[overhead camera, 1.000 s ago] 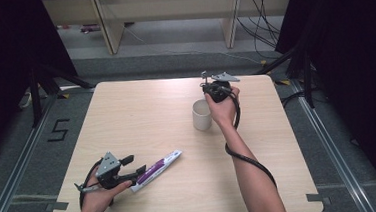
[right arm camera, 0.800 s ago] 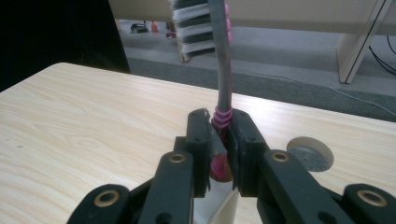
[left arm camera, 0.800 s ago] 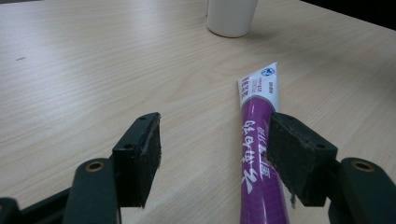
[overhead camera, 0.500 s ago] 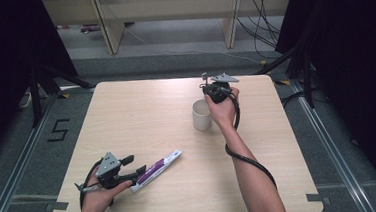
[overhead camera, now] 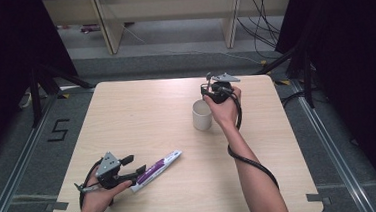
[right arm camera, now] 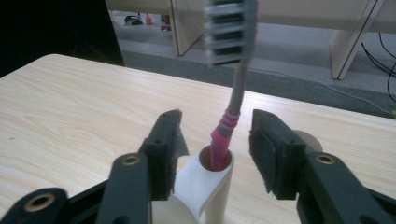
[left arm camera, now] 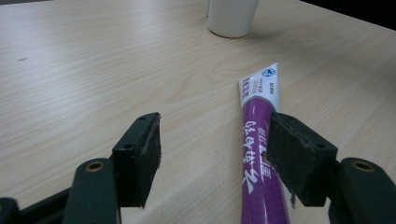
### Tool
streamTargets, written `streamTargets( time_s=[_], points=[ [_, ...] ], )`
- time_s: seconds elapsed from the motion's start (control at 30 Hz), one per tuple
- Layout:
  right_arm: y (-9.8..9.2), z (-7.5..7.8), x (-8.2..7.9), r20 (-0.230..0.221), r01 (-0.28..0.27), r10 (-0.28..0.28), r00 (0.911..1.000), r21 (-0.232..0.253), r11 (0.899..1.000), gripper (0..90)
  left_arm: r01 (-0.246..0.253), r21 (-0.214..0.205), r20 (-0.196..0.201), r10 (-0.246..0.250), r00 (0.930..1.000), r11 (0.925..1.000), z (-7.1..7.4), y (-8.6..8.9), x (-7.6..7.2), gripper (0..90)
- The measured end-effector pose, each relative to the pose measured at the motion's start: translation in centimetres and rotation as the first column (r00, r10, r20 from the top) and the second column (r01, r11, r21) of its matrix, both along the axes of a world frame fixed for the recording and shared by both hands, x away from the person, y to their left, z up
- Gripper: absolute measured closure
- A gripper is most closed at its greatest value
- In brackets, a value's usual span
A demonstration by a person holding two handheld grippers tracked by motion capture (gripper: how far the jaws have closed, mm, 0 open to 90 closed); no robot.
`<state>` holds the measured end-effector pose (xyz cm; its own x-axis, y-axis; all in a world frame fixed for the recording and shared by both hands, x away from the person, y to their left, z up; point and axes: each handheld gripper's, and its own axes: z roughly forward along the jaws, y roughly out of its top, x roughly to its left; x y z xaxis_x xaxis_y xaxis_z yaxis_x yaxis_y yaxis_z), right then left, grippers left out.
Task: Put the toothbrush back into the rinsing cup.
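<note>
Lying flat, purple toothpaste tube (left arm camera: 259,154), white lettering seemingly Chinese.

The high view looks forward and down from above the near edge, taking in the whole bench (overhead camera: 141,114); the left gripper view sits low at the near left, close over the toothpaste tube (left arm camera: 259,154), facing the far white cup (left arm camera: 232,16); the right gripper view hangs close over that cup, facing the far floor.
</note>
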<state>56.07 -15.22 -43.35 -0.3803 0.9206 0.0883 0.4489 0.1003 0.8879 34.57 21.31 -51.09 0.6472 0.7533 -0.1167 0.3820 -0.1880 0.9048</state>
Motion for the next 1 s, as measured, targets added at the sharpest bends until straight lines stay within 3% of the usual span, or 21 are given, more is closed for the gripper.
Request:
streamTargets(
  time_s=[0.27,0.3,0.33,0.47,1.0],
  points=[
    [-0.4,0.4,-0.7,-0.040,-0.018,0.018,0.9991,0.008,1.000,44.9,0.009,-0.002,0.004,-0.009,0.9999,1.0000,0.1,-0.2,0.0,34.9],
    [-0.6,0.5,-0.8,-0.040,-0.024,0.024,0.9989,-0.007,1.000,44.0,0.005,0.003,0.003,-0.005,1.0000,1.0000,0.1,-0.2,0.0,34.9],
    [-0.7,0.7,-1.1,-0.056,-0.023,0.024,0.9982,0.018,1.000,43.6,0.002,0.005,0.003,-0.002,1.0000,1.0000,0.2,-0.2,0.0,34.9],
    [-1.2,0.8,-1.5,-0.079,-0.021,0.022,0.9967,0.015,1.000,42.4,0.006,0.000,0.006,-0.006,1.0000,1.0000,0.2,-0.1,0.0,34.8],
    [-3.2,0.8,-3.2,-0.110,-0.016,0.017,0.9938,0.006,1.000,42.4,0.019,0.017,0.004,-0.019,0.9998,0.9997,1.2,-0.2,0.0,34.8]
  ],
)
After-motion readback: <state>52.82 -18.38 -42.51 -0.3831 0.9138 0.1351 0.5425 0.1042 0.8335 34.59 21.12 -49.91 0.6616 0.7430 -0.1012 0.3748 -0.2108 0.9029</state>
